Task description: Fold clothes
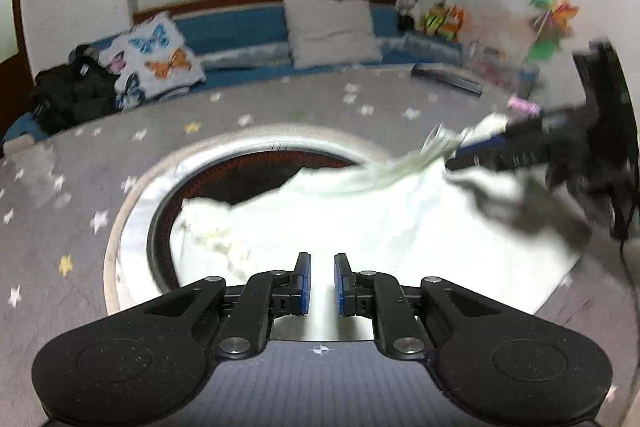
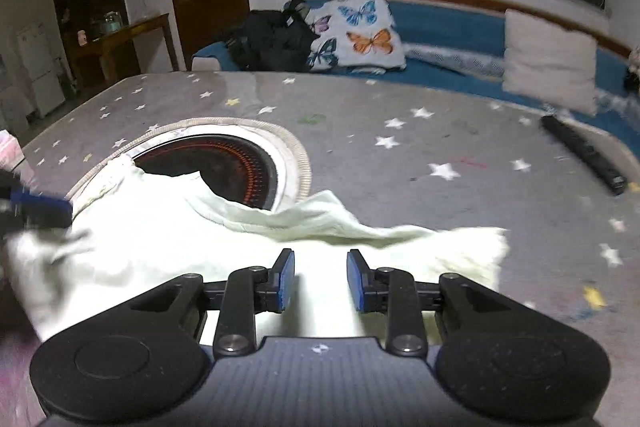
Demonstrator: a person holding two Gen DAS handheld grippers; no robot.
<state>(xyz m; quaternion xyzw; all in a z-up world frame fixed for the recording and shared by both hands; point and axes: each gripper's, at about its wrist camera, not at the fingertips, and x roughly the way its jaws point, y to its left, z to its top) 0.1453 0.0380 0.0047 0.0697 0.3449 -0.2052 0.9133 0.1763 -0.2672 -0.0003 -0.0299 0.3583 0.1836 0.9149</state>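
A pale white-green garment (image 1: 360, 223) lies rumpled on the grey star-patterned table, partly over a round dark heater ring (image 1: 248, 167). It also shows in the right wrist view (image 2: 224, 247). My left gripper (image 1: 322, 283) hovers just above the cloth with its jaws a little apart and nothing between them. My right gripper (image 2: 321, 279) is open above the cloth's near edge. In the left wrist view the right gripper (image 1: 480, 155) appears blurred at the cloth's far right edge, with cloth bunched at its tip. The left gripper's blue tip (image 2: 40, 207) shows blurred at the left.
The round heater (image 2: 216, 163) with a white rim is set in the table. A black remote (image 2: 580, 151) lies at the right. A blue bench behind holds a butterfly cushion (image 2: 360, 35), a white cushion (image 2: 548, 59) and a black bag (image 2: 272, 39). Toys (image 1: 552, 23) stand at the far right.
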